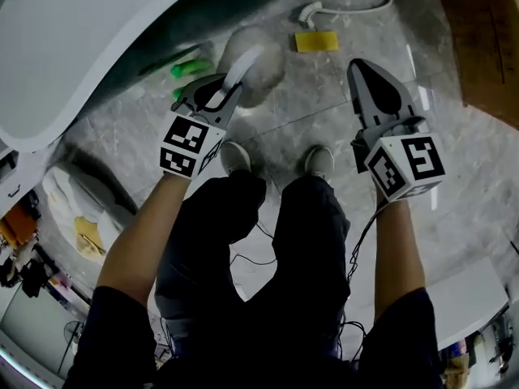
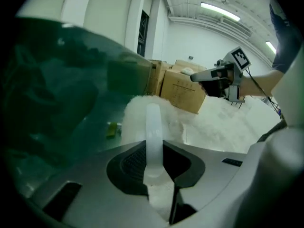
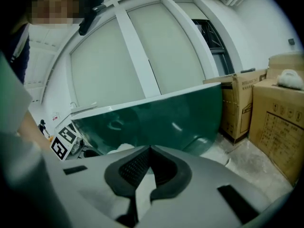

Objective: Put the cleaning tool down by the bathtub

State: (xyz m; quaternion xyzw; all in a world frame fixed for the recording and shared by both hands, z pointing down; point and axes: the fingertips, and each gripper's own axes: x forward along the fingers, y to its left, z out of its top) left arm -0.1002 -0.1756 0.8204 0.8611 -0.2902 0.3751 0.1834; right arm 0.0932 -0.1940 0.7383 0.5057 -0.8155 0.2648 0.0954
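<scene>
The cleaning tool has a white handle [image 1: 243, 67] and a fluffy pale head [image 1: 261, 70]. My left gripper [image 1: 225, 89] is shut on that handle, and the head hangs just over the marble floor beside the bathtub [image 1: 73, 47]. In the left gripper view the handle [image 2: 153, 137] stands between the jaws, with the fluffy head [image 2: 137, 115] beyond it and the tub's dark green wall [image 2: 57, 89] at left. My right gripper [image 1: 366, 73] is shut with nothing in it, to the right of my feet. It also appears in the left gripper view [image 2: 195, 77]. Straight ahead in the right gripper view is the tub's green wall [image 3: 156, 120].
A yellow pad [image 1: 316, 40], a white coiled hose [image 1: 340, 8] and green items [image 1: 190, 67] lie on the floor by the tub. My shoes [image 1: 235, 156] stand between the grippers. Cardboard boxes [image 3: 278, 122] [image 2: 183, 93] stand beyond. A white bundle [image 1: 77, 205] sits at left.
</scene>
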